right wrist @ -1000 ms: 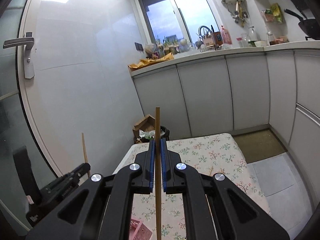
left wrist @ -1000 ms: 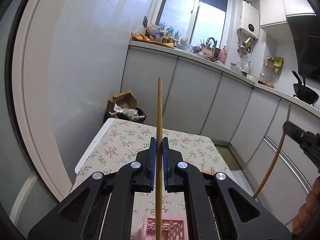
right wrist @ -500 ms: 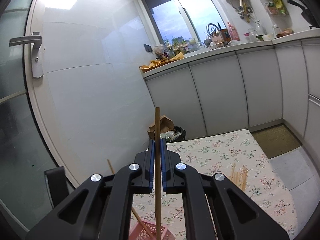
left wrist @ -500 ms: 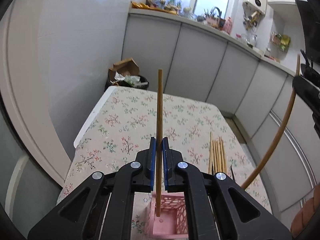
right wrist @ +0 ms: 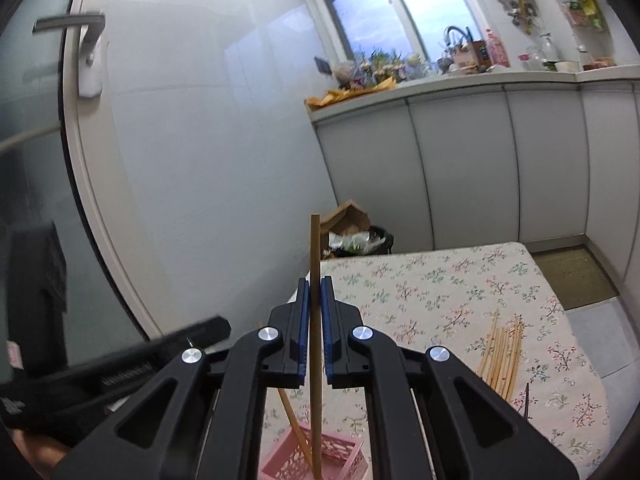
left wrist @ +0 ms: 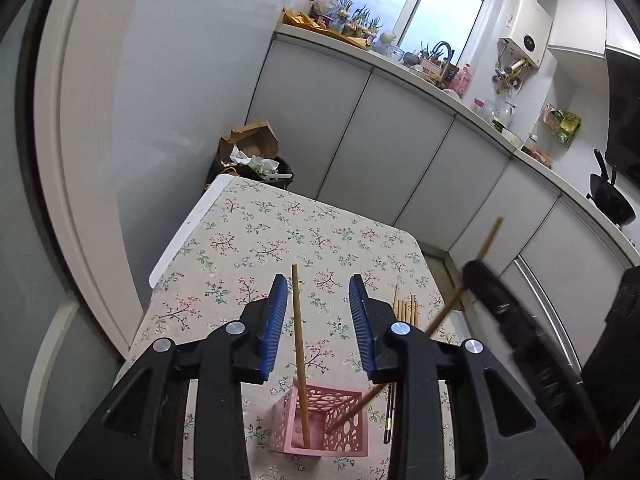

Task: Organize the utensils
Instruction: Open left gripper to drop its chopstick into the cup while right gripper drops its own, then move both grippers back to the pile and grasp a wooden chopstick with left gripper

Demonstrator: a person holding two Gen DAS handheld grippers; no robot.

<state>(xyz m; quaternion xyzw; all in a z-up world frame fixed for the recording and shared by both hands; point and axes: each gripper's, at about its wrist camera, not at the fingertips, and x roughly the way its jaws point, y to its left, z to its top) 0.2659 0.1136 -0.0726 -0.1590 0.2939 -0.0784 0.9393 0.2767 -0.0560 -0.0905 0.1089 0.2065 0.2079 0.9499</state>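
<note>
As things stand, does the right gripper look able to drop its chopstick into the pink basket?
Probably yes. The right gripper is shut on its chopstick, whose lower end already points into the pink basket. The other chopstick, just released, leans at the left, leaving room.

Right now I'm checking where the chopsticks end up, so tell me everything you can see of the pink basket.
The pink basket is a small square open-topped box, apparently plastic, its walls pierced with oval holes. It stands upright on the flowered tablecloth, near its front edge. Two wooden chopsticks stand in it: one nearly upright between the left gripper's opening jaws, untouched by them, and one leaning, held by the right gripper.
</note>
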